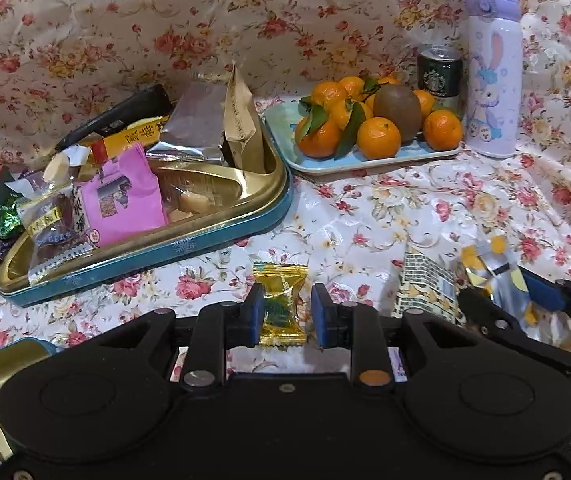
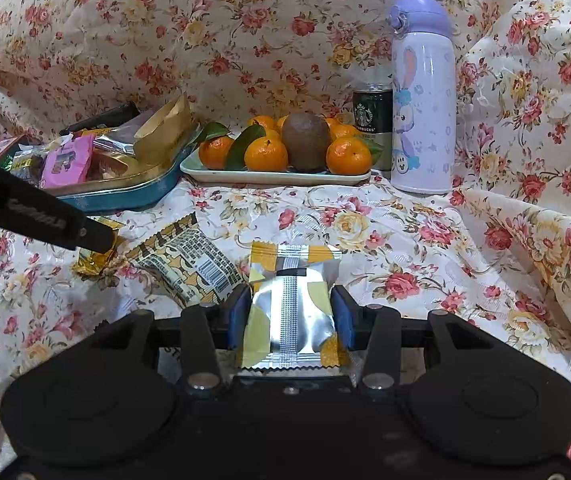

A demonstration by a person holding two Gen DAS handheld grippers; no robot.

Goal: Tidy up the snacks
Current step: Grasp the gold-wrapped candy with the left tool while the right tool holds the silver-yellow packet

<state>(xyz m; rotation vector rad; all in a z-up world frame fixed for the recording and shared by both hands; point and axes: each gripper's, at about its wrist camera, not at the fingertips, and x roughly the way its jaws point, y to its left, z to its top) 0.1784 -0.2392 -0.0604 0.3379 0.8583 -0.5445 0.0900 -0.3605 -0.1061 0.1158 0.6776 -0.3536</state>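
Silver-and-yellow packet (image 2: 291,304) lies on the floral cloth (image 2: 425,240), clamped across its middle by the right gripper (image 2: 291,314). Judged light, crinkly, slippery; sealed edges grip better. Left gripper (image 1: 287,316) stands apart around a gold candy (image 1: 281,304), untouched.

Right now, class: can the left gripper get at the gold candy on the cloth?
Probably yes. The gold candy lies between the left gripper's parted pads, with only cloth around it and the striped packet off to one side.
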